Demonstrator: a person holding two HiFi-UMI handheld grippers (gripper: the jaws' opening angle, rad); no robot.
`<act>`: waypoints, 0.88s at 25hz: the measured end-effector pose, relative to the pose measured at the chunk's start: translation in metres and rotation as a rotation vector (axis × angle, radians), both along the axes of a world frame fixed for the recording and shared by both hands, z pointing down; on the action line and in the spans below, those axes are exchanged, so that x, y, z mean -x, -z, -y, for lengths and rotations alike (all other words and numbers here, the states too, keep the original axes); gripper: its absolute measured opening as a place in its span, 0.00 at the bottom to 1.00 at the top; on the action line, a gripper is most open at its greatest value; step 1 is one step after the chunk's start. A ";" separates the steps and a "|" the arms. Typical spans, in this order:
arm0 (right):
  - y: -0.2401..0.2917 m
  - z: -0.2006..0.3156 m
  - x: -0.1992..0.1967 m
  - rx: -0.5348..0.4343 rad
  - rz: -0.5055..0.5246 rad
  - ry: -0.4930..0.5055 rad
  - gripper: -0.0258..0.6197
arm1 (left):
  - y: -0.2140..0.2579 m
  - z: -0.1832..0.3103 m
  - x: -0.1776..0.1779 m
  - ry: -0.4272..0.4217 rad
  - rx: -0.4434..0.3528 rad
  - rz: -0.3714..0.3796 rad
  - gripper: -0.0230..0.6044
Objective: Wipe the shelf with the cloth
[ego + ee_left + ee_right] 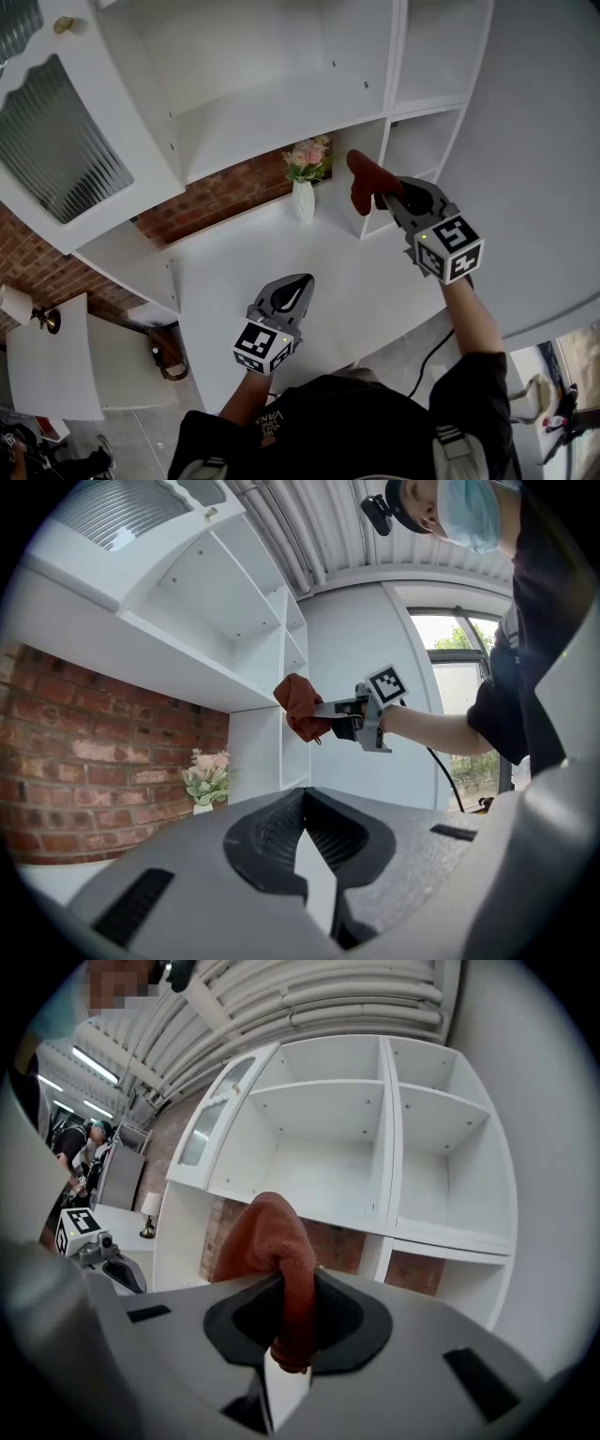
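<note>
A rust-red cloth (362,178) hangs bunched from my right gripper (382,194), which is shut on it in front of the white shelf unit (262,112), near the small lower compartments. In the right gripper view the cloth (277,1241) is pinched between the jaws and folds over above them. My left gripper (296,284) is shut with nothing in it, low over the white counter (375,281). The left gripper view shows its jaws closed together (302,810) and, beyond them, the cloth (298,705) held up by the right gripper (330,708).
A white vase of pink flowers (305,183) stands on the counter against the brick back wall (216,192). A glass-fronted cabinet door (52,141) stands at the left. To the right rises a plain white wall (544,141). A black cable (433,349) lies on the floor.
</note>
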State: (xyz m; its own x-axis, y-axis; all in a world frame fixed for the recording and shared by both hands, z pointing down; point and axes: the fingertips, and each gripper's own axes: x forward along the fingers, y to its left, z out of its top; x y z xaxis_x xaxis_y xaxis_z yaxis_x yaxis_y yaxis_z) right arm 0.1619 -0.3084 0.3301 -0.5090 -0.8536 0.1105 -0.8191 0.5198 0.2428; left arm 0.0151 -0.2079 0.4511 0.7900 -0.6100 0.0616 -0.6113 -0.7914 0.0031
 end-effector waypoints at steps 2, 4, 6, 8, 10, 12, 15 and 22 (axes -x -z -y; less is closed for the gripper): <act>-0.013 -0.010 -0.002 0.007 0.047 -0.009 0.13 | 0.000 0.002 0.001 0.012 0.000 -0.003 0.05; -0.030 -0.021 -0.004 0.020 0.087 -0.020 0.13 | -0.001 0.003 0.001 0.021 0.000 -0.003 0.05; -0.047 -0.031 -0.004 0.032 0.105 -0.024 0.13 | -0.001 0.004 0.000 0.026 0.001 -0.001 0.05; -0.062 -0.040 -0.002 0.047 0.119 -0.020 0.13 | -0.002 0.004 0.001 0.033 0.002 0.001 0.05; -0.075 -0.048 0.000 0.064 0.152 -0.008 0.13 | -0.002 0.005 0.001 0.040 0.003 0.000 0.05; -0.087 -0.056 -0.001 0.082 0.182 -0.009 0.13 | -0.003 0.006 0.001 0.045 0.003 0.001 0.05; -0.104 -0.067 -0.008 0.116 0.216 -0.034 0.13 | -0.005 0.008 0.003 0.054 0.008 0.004 0.05; -0.135 -0.085 -0.012 0.144 0.220 -0.094 0.13 | -0.011 0.009 0.004 0.076 0.022 0.004 0.05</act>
State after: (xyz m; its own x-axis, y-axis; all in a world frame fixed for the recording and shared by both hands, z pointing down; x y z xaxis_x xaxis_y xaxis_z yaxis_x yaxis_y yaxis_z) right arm 0.1735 -0.2236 0.4652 -0.4539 -0.8815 0.1301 -0.8900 0.4557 -0.0171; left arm 0.0106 -0.2169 0.4622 0.7414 -0.6665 0.0783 -0.6695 -0.7426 0.0172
